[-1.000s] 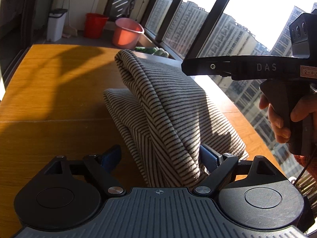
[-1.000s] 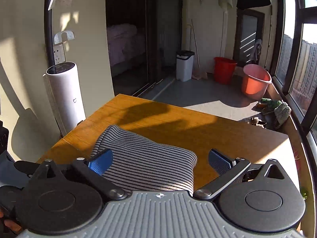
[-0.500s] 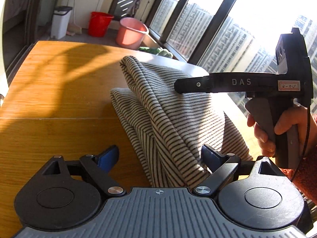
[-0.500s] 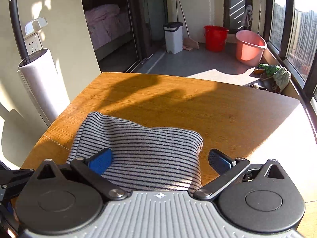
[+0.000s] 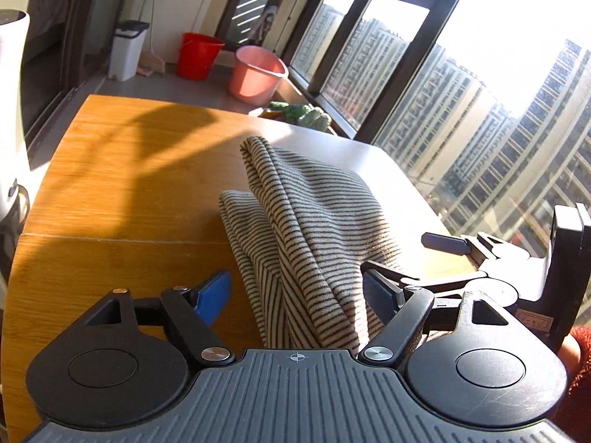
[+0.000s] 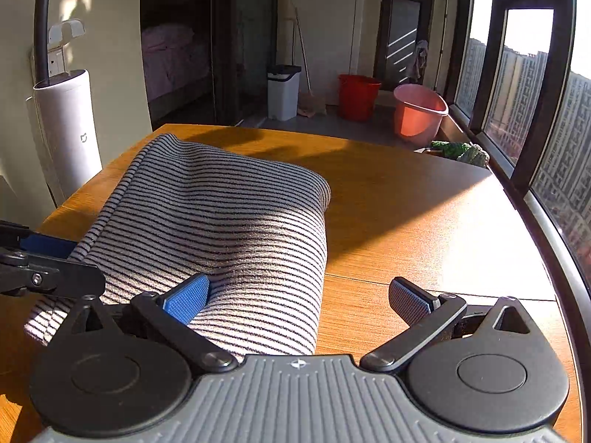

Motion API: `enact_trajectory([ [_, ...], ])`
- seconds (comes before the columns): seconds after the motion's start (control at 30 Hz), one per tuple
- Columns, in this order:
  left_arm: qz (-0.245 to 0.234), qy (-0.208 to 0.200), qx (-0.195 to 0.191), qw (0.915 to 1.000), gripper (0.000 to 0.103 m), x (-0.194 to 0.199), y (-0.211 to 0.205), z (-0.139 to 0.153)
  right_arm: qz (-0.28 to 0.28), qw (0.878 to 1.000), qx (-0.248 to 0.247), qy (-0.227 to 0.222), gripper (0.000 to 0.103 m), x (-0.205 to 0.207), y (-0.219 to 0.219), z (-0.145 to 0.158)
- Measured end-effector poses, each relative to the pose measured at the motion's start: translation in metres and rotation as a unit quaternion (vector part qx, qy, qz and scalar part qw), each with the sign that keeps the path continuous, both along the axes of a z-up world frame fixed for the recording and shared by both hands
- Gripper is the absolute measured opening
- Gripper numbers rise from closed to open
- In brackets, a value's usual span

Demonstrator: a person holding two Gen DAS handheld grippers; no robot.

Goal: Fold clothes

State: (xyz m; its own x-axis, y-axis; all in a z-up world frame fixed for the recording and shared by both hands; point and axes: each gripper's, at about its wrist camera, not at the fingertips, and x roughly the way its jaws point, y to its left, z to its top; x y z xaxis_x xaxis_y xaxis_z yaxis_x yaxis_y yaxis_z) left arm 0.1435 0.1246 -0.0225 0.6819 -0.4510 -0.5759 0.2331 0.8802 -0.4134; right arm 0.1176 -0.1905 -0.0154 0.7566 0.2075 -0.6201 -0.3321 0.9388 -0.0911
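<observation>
A folded black-and-white striped garment [image 5: 310,229] lies on the wooden table [image 5: 122,184]. My left gripper [image 5: 295,295] is open, its blue fingers spread on either side of the garment's near end, which rises between them. My right gripper [image 6: 299,297] is open too; its left finger [image 6: 186,297] rests on the garment [image 6: 236,221] and its right finger is over bare table. The right gripper also shows low at the right in the left wrist view [image 5: 480,258]. The left gripper's finger [image 6: 48,243] shows at the left in the right wrist view.
A white cylindrical appliance [image 6: 68,129] stands by the table's left edge. On the floor beyond the table are a pink basin [image 6: 419,114], a red bucket [image 6: 358,96] and a white bin [image 6: 282,90]. Windows [image 5: 480,110] run along the right side.
The right gripper has dropped from above the garment to table level beside it. The garment's raised top fold has sunk lower. Both grippers stay open.
</observation>
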Motion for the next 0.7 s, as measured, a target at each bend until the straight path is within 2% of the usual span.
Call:
enact_trajectory([
  [0.03,0.003,-0.008,-0.009,0.9999,0.076,0.0,0.002,0.007,0.0,1.0,-0.007,-0.007,0.103,-0.002,0.003,0.0],
  [0.2,0.002,-0.007,-0.053,0.9986,0.043,0.008,-0.004,0.014,-0.009,1.0,0.026,0.004,0.103,0.0,-0.004,-0.001],
  [0.3,-0.01,-0.001,-0.085,0.9963,0.034,0.012,-0.013,0.007,-0.01,0.999,0.039,0.007,0.103,-0.001,-0.008,-0.002],
  [0.37,-0.018,0.003,-0.096,0.9952,0.031,0.014,-0.019,0.003,-0.008,0.999,0.04,0.005,0.103,-0.003,-0.008,-0.002],
  [0.43,-0.015,0.014,-0.076,0.9969,0.032,0.019,-0.025,-0.004,-0.006,0.999,0.046,0.005,0.103,-0.003,-0.011,-0.002],
  [0.47,-0.01,0.02,-0.062,0.9978,0.027,0.022,-0.028,-0.007,-0.005,0.999,0.052,0.006,0.103,-0.004,-0.014,0.0],
  [0.53,0.001,0.027,-0.046,0.9986,0.004,0.027,-0.027,-0.015,-0.005,0.997,0.071,0.008,0.103,-0.007,-0.022,0.005],
  [0.63,0.006,0.036,-0.059,0.9976,0.004,0.032,-0.021,-0.02,0.007,0.992,0.128,0.008,0.103,-0.024,-0.04,0.014],
  [0.7,0.003,0.034,-0.057,0.9978,0.004,0.034,-0.021,-0.021,0.031,0.987,0.157,0.025,0.103,-0.036,-0.045,0.013],
])
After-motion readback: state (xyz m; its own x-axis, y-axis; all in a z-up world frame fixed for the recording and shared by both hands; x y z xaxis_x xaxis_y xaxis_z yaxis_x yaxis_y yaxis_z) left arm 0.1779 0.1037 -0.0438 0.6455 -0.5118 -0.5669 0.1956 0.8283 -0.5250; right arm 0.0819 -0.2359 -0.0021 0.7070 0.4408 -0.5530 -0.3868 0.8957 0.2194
